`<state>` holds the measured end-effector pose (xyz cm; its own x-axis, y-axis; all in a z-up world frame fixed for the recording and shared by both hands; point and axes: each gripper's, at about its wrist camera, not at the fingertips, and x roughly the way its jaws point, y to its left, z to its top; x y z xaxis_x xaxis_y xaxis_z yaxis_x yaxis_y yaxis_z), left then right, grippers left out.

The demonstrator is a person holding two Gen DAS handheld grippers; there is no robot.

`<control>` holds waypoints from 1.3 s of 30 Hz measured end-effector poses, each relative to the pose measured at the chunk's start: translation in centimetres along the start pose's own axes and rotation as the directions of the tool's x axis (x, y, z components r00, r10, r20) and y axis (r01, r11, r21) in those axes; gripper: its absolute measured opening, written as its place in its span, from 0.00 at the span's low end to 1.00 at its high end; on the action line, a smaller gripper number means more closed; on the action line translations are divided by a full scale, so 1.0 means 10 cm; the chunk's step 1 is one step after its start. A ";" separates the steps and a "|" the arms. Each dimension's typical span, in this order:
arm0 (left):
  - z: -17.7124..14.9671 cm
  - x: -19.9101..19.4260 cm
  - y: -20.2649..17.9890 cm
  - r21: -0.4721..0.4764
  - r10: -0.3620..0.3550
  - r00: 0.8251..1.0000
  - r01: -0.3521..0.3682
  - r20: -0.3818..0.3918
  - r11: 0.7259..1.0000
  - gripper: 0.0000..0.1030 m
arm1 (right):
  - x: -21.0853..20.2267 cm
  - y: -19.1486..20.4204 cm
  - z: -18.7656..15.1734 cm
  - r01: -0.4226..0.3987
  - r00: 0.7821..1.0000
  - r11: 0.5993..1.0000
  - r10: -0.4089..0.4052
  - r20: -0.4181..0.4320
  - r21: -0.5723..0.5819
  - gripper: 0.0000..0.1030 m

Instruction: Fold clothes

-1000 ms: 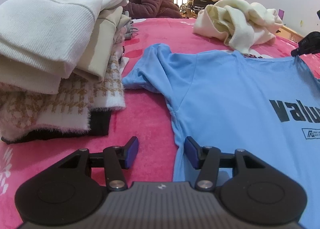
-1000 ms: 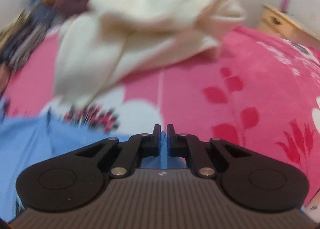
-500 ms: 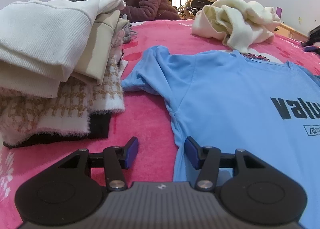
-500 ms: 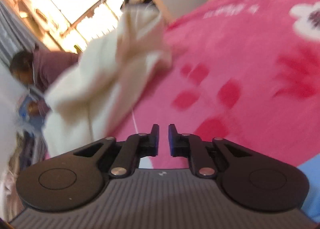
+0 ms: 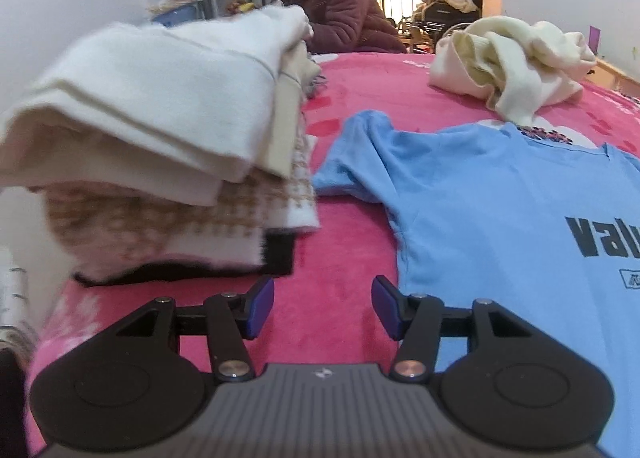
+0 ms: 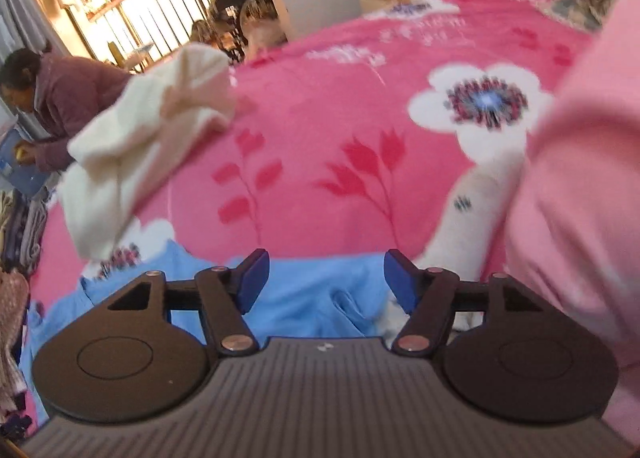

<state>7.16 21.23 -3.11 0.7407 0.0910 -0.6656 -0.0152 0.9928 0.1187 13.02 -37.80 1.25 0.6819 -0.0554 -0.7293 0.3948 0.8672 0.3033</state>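
Blue T-shirt (image 5: 500, 210) lies spread flat, print side up, on the pink floral bed (image 5: 340, 258), sleeve out to the left, collar at the far edge. Left gripper (image 5: 323, 308) sits low at the near left, by the shirt's side seam, jaws wide apart, holding nothing. Right gripper (image 6: 324, 282) hangs over the shirt's far right edge, jaws wide apart too, empty; thin blue cloth bunched in soft ridges just under them.

Judged step: shirt is laid out, not folded; both grippers look placed to take an edge. Next move needs each pair of jaws closing on a single layer of the thin jersey, clear of the fleecy blanket.

Folded stack (image 5: 160, 162) on the left: thick cream knits, fuzzy houndstooth, black piece at the bottom. Crumpled cream sweater (image 5: 512, 66) far behind, lumpy, unfolded. Pink sleeve (image 6: 580, 198) at right.
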 end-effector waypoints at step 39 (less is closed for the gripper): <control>0.61 0.79 -4.11 0.279 -0.600 0.774 0.633 -0.204 0.722 0.51 | 0.86 0.29 0.49 -0.178 0.955 0.904 0.064 -0.288 -0.390 0.01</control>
<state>17.74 -19.30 -8.71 0.4452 -0.5094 -0.7364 0.6453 0.7527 -0.1306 23.03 -38.19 -1.19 0.4993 0.1454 -0.8541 -0.0046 0.9863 0.1652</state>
